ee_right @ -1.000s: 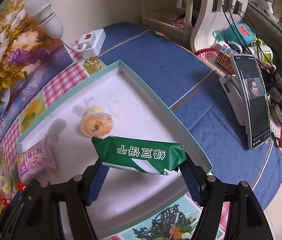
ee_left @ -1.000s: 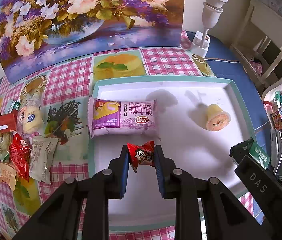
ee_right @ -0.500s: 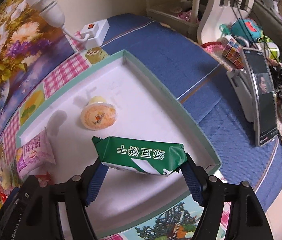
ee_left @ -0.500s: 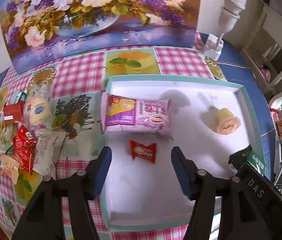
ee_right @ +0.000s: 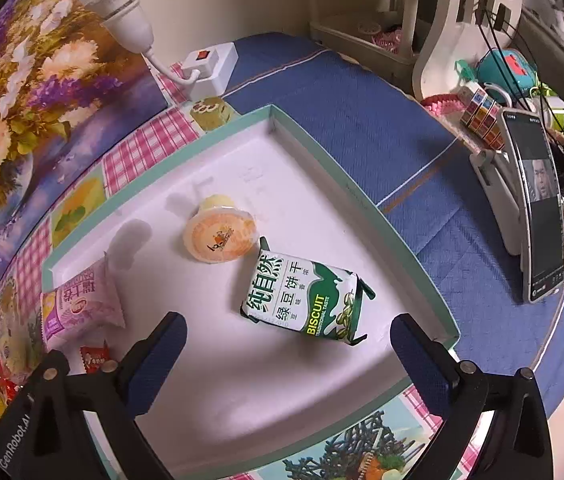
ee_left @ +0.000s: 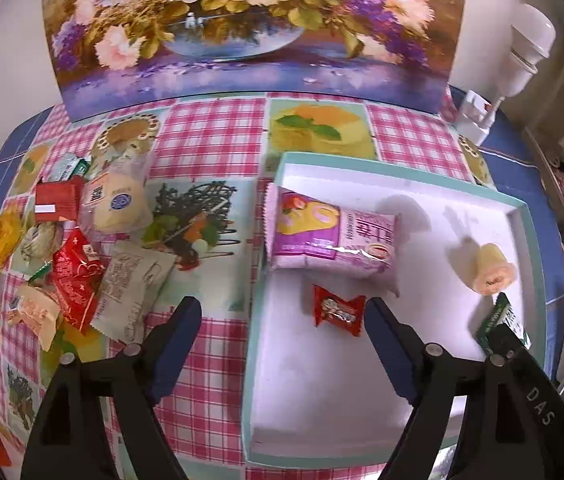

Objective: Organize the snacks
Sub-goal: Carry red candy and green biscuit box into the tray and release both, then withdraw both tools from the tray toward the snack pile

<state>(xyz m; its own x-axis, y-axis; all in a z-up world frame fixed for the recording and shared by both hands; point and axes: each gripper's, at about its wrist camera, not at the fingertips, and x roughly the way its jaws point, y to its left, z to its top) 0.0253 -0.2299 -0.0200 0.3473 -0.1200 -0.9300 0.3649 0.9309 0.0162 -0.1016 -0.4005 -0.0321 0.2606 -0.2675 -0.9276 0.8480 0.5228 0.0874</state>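
Green and white, the biscuit pack [ee_right: 308, 300] lies flat on the white floor of the teal-rimmed tray [ee_right: 366, 204], just beside the orange jelly cup [ee_right: 220, 234]. The right gripper [ee_right: 288, 346] hovers over it with its jaws spread wide, having just opened further, and nothing is held between them. Toward the tray's other end lie a purple cake-roll pack [ee_left: 332, 236] and, near it, a small red candy [ee_left: 338, 312]. The left gripper [ee_left: 282, 328] stands above that candy, its jaws also just opened and apart, touching nothing; one finger [ee_left: 180, 328] hangs over the checked cloth outside the tray. On the surface to the left of the tray sits a loose pile of snacks [ee_left: 78, 256]. A flower painting [ee_left: 250, 24] stands behind, and a phone [ee_right: 542, 216] leans well apart on the right.
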